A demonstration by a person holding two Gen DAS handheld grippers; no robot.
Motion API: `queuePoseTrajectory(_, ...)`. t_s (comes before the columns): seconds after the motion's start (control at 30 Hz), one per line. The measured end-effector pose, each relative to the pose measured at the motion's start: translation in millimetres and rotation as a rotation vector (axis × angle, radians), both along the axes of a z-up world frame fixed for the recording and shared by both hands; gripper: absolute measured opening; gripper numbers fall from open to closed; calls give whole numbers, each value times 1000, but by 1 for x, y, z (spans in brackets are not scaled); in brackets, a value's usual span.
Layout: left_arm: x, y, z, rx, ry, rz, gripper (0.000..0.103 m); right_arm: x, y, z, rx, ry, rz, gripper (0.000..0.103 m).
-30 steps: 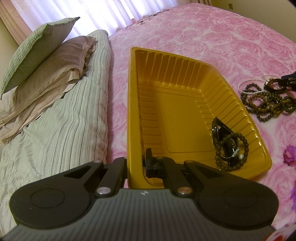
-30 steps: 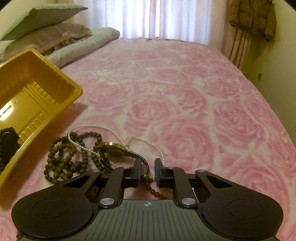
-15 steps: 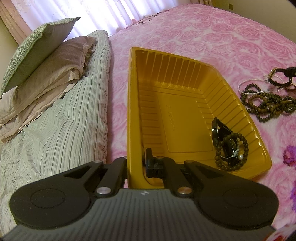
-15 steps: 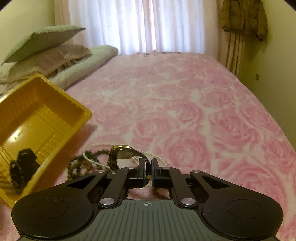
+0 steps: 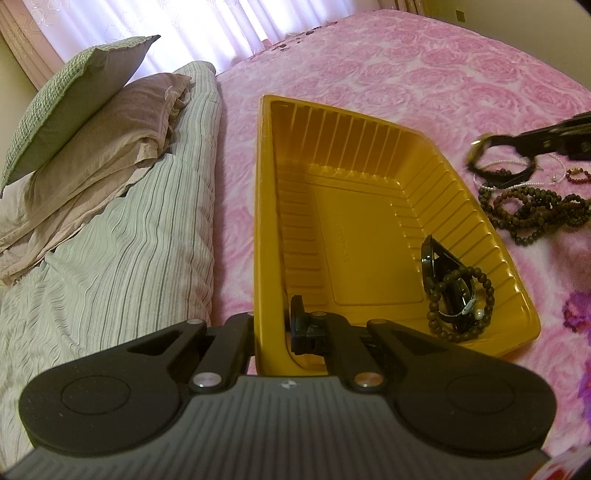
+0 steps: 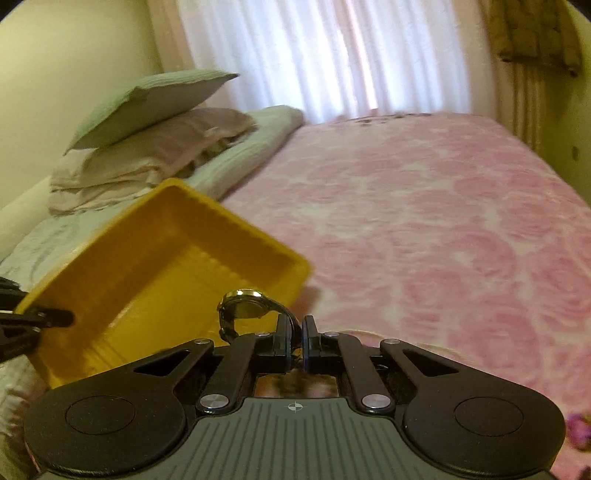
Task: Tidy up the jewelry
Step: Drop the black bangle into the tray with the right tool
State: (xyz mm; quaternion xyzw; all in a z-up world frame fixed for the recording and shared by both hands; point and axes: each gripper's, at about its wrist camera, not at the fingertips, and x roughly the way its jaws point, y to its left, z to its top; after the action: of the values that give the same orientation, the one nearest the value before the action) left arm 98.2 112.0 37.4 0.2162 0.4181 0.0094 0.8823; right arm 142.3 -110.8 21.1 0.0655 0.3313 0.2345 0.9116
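Both pairs of jaws are clamped on something. On the left gripper (image 5: 271,328) they pinch the near wall of the yellow tray (image 5: 369,147), one finger outside and one inside, and the tray's near end is tipped up off the bed. On the right gripper (image 6: 294,345) the jaws have just been closing and now squeeze the dark strap of a gold-cased watch (image 6: 242,308), which hangs clear of the bedspread in front of the tray's corner. The watch sits on edge, its case to the left of the fingertips and its strap looping round to the pads; in the left view it is only a blurred ring.

The tray's long axis runs away from the left gripper toward the curtains. In its near right corner lie a black watch (image 5: 439,269) and a brown bead bracelet (image 5: 461,302), tangled together. Just beyond the tray's right wall, on the bedspread, rests a heap of dark bead strands (image 5: 535,210) with a thin pearl string (image 5: 491,164) and a small red bracelet (image 5: 578,175) near it.

The bed wears a pink rose-patterned spread (image 6: 443,221). A striped greenish quilt (image 5: 110,240) lies along its left side, with a mauve pillow (image 5: 110,125) and a green pillow (image 5: 74,85) stacked on it. White curtains (image 6: 332,55) glow behind, and a brown jacket (image 6: 535,33) hangs at the right.
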Motion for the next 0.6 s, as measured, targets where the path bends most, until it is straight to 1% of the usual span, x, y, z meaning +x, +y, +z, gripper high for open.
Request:
queuePoseTrajectory(0.17,0,0,0,0,-1,-1,3,11,34,-11,-49,27,19,6)
queuePoseTrajectory(0.27,0,-1,0,0,-2,-2,3,14,46,-19,-70,40,27,6)
queuePoseTrajectory(0.33,1,-2,1,0,-2,-4,3,15,47,-23,-63,46,31,7)
queuePoseTrajectory(0.43,2,-2,1,0,-1,-6,2,14,37,-23,23,56,42,7)
queuePoseTrajectory(0.5,2,-2,1,1,-2,-6,2,9,26,-20,35,48,16,10)
queuePoseTrajectory(0.6,3,0,0,-8,-2,-3,2,-1,-3,-22,39,46,-50,19)
